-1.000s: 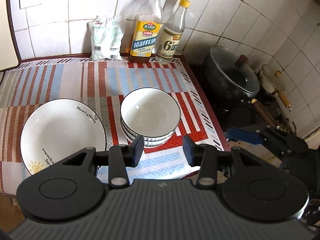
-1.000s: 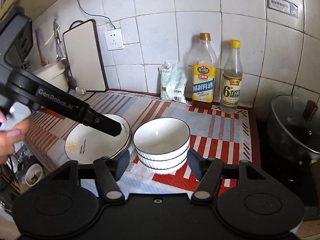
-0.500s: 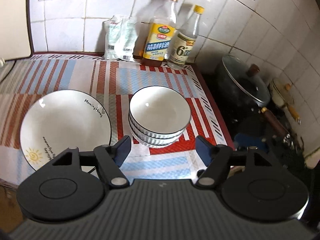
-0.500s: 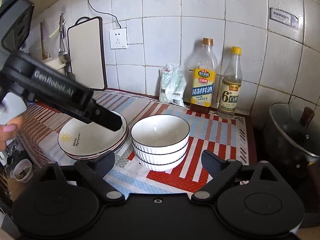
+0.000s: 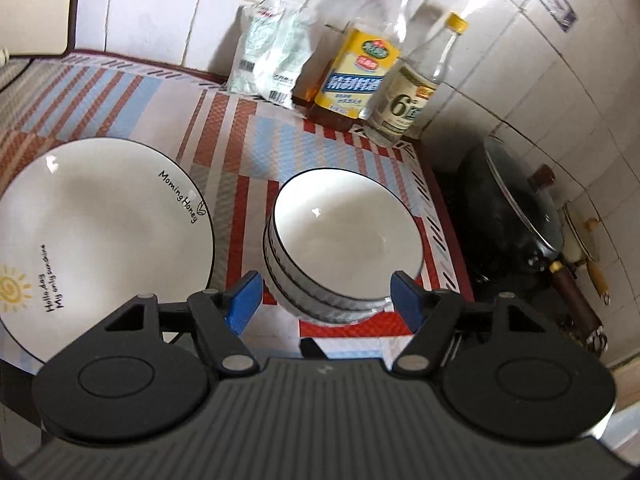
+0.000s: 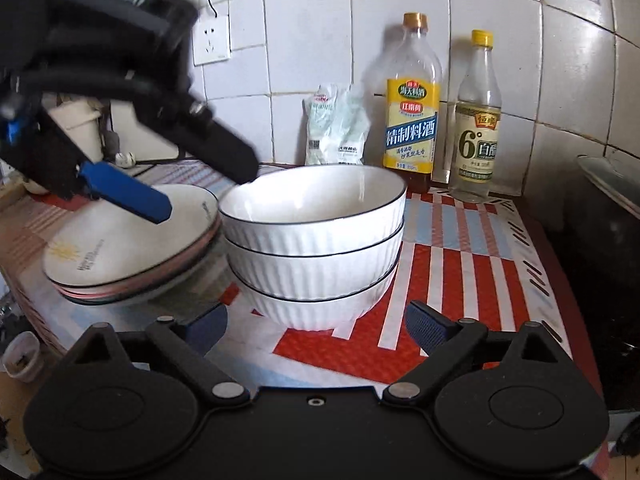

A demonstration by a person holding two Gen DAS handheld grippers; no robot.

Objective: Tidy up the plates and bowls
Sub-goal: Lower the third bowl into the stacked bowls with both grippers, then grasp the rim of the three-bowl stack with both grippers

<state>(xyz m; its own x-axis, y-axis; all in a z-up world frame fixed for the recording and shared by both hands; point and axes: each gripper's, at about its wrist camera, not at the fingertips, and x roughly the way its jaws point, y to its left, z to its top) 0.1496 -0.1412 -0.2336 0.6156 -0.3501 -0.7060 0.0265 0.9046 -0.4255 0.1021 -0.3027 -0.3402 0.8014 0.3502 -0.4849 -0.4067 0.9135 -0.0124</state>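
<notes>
1. Risk: the right gripper, jaws just spread wide and empty, could nudge the stack of three white ribbed bowls sideways into the neighbouring stack of white plates.
2. The left gripper is open and empty, near the bowls.
3. Bowls sit mid-surface on the striped mat.

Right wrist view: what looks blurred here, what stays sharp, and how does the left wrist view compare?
Right wrist view: the left gripper at upper left is smeared by motion blur, the plate stack is soft, the bowl stack and bottles are crisp. Left wrist view: mildly soft throughout, bottle labels smeared, fisheye bends the wall tiles, small glare spot inside the top bowl.
</notes>
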